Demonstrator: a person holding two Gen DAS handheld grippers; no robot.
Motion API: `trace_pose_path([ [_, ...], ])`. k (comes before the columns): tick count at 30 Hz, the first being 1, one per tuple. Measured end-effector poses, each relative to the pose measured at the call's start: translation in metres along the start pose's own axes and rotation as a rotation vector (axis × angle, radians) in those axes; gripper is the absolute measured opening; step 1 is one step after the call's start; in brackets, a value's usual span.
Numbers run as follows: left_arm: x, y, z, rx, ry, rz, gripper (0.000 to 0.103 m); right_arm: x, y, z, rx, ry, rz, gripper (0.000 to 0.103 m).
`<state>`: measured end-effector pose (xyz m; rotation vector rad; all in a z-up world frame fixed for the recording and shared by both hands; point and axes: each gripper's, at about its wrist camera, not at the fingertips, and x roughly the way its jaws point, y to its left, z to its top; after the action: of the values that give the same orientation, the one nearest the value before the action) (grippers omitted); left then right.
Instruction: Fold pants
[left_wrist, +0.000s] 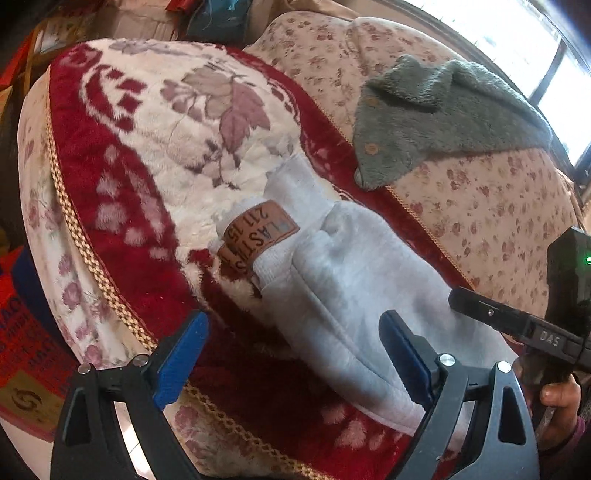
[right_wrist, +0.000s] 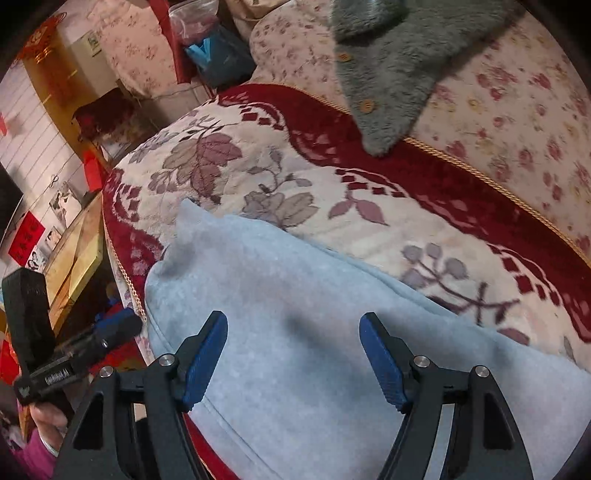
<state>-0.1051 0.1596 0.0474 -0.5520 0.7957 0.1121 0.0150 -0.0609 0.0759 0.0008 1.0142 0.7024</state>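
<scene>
Light grey pants (left_wrist: 343, 291) lie on a red and cream floral blanket (left_wrist: 155, 155), with a brown leather label (left_wrist: 258, 236) at the waistband. My left gripper (left_wrist: 293, 354) is open and empty just above the blanket, its right finger over the pants' edge. In the right wrist view the pants (right_wrist: 295, 314) fill the lower middle. My right gripper (right_wrist: 293, 354) is open and empty, hovering over the pants. The right gripper's body also shows at the right of the left wrist view (left_wrist: 517, 325).
A grey fleece garment (left_wrist: 436, 118) with buttons lies on the floral sofa back (left_wrist: 498, 206); it also shows in the right wrist view (right_wrist: 388, 74). Beyond the blanket's left edge are a wooden table (right_wrist: 77, 258) and red boxes (left_wrist: 22, 354). A window (left_wrist: 517, 40) is behind.
</scene>
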Motion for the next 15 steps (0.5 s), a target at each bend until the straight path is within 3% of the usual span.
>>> trace_pose_path([
  [8,0.033,-0.004,0.010,-0.054,0.034,-0.051,0.093,0.034,0.000,0.007,-0.004,0.054,0.010,0.079],
  [15,0.060,-0.015,0.017,-0.057,0.076,-0.043,0.093,0.012,-0.010,0.006,-0.043,0.002,-0.068,0.078],
])
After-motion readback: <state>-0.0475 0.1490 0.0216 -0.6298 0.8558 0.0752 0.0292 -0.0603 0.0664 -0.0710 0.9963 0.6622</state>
